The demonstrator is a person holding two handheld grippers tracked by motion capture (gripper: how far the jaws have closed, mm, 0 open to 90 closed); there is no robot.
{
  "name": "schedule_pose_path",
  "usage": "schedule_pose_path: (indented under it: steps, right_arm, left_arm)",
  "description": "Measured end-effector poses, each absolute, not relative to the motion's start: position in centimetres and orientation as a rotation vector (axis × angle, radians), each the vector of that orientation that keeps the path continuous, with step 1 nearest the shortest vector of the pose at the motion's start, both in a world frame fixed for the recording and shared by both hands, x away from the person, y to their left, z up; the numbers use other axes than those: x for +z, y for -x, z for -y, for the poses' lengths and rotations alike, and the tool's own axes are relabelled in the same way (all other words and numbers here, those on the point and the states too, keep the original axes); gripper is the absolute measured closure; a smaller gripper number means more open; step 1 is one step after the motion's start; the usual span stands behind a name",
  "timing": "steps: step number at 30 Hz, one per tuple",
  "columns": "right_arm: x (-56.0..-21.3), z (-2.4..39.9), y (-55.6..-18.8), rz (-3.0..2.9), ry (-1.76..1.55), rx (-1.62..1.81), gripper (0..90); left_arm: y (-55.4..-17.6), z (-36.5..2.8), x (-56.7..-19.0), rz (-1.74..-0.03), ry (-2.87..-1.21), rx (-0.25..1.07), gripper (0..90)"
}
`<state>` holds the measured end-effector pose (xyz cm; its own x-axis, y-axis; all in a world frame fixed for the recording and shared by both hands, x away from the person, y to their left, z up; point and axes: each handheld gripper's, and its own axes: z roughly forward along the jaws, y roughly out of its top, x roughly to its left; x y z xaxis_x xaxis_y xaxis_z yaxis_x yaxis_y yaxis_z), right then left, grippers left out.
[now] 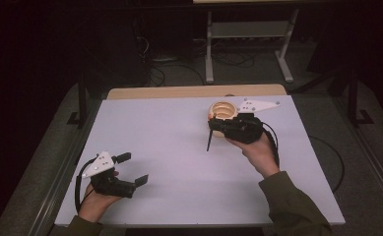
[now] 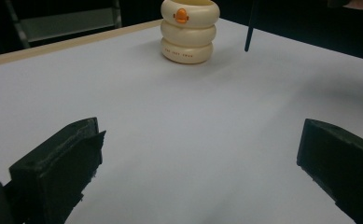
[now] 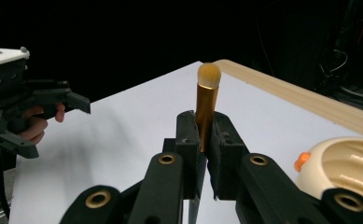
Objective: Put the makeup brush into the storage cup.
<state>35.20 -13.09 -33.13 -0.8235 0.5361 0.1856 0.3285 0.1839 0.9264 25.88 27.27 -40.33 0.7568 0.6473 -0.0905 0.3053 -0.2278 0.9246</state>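
1. Right hand-held gripper (image 3: 202, 154): jaws closed on a makeup brush (image 3: 207, 100), clamped on its gold ferrule, orange bristle tip pointing up in the right gripper view; seen from the high view, the dark handle (image 1: 209, 137) hung down toward the bench at about 7 o'clock from the gripper.
2. Ringed cream holder (image 1: 223, 112): stood upright just beside the right hand-held gripper, at the bench's 1 o'clock area; orange button on its top ring.
3. Left hand-held gripper (image 1: 132, 169): jaws wide apart, holding nothing, at the bench's 7 o'clock corner.
4. Bench (image 1: 164, 128): white top, wooden far edge.
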Motion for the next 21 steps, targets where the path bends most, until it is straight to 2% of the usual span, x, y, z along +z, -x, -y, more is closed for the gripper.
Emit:
schedule_pose_path:
  steps: [21]
  right_arm:
    - [-30.9, 13.1, -37.0, -2.240, -0.834, 1.676, 82.4]
  left_arm:
    - [-25.9, -27.1, -40.6, -0.731, -1.840, 0.383, 0.0]
